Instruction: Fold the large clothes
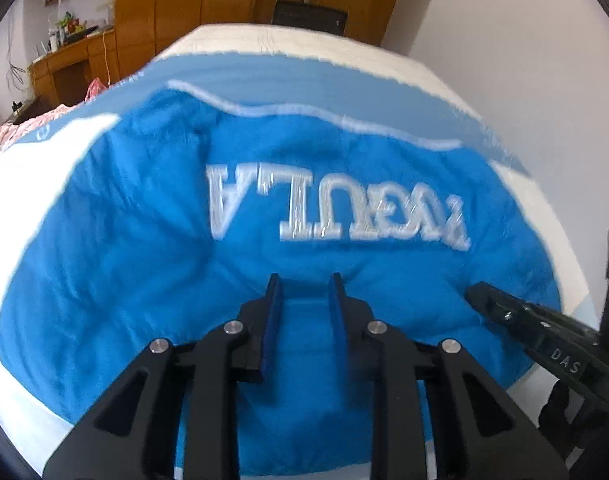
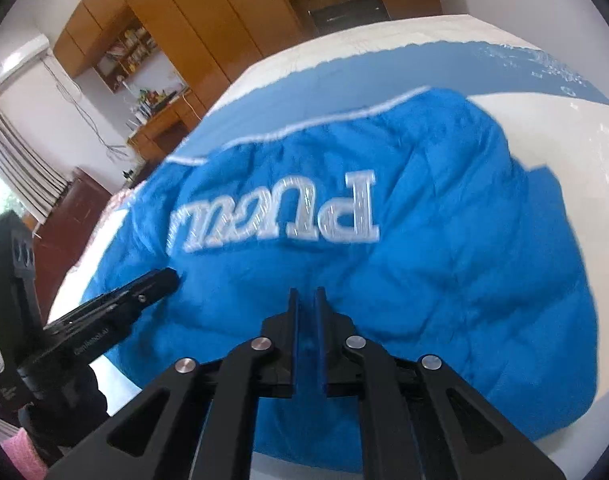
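Note:
A bright blue quilted jacket (image 1: 152, 240) with white letters (image 1: 332, 208) lies spread on the bed, its lettering upside down to me. My left gripper (image 1: 305, 285) sits low over the jacket's near part, its jaws a little apart with a fold of blue fabric pinched between them. In the right wrist view the same jacket (image 2: 444, 260) fills the middle. There my right gripper (image 2: 307, 294) is shut to a thin slit just above it; I cannot tell whether cloth is caught. Each gripper shows in the other's view, tip resting against the jacket: right gripper (image 1: 478, 294), left gripper (image 2: 171, 277).
The bed (image 1: 272, 42) has a white cover with a pale blue sheet (image 1: 344, 80) under the jacket. A pink cloth (image 1: 24, 128) lies at the bed's left edge. Wooden wardrobes (image 1: 184, 0) and a cluttered desk (image 1: 76, 60) stand beyond; a white wall (image 1: 524, 40) is on the right.

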Motion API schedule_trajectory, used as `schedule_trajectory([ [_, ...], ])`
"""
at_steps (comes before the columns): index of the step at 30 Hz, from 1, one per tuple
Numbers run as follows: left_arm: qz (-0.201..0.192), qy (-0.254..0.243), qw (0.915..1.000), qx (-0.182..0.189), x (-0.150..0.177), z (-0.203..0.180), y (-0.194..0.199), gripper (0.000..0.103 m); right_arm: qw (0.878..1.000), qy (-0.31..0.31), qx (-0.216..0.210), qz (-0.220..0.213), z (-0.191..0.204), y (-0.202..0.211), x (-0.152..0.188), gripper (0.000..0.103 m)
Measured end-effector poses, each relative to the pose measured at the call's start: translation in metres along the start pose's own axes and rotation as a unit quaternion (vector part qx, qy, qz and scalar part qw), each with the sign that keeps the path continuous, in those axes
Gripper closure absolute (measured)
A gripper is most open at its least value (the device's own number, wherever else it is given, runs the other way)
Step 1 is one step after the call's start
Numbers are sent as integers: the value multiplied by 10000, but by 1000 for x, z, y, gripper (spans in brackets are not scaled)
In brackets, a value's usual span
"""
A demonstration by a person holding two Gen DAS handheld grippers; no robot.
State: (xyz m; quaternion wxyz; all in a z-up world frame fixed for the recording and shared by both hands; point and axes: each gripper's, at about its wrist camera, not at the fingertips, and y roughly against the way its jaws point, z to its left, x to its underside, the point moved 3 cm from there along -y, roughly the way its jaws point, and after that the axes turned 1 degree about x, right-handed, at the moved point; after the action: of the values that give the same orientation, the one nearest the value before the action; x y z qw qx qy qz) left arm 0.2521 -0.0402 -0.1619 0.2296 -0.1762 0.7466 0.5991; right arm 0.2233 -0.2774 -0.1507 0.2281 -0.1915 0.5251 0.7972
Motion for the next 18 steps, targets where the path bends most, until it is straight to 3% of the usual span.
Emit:
schedule_trajectory([
  [5,10,-257,9996,-88,8,2,-20,79,9999,78,116,17,-5,-18,8,101],
  [10,43,-148,9999,-62,7,6,-23,79,9997,135,194,11,-3,-21,9,102],
  [14,265,-190,9994,-102,-2,4,-12,79,9988,52,101,484,-4,-8,-3,99],
  [16,236,-69,9996,-117,-7,10,3,69,9990,42,111,423,-7,11,-9,88],
  [18,-31,85,9999,-45,-19,27,31,44,9997,96,153,148,-10,39,-22,68],
])
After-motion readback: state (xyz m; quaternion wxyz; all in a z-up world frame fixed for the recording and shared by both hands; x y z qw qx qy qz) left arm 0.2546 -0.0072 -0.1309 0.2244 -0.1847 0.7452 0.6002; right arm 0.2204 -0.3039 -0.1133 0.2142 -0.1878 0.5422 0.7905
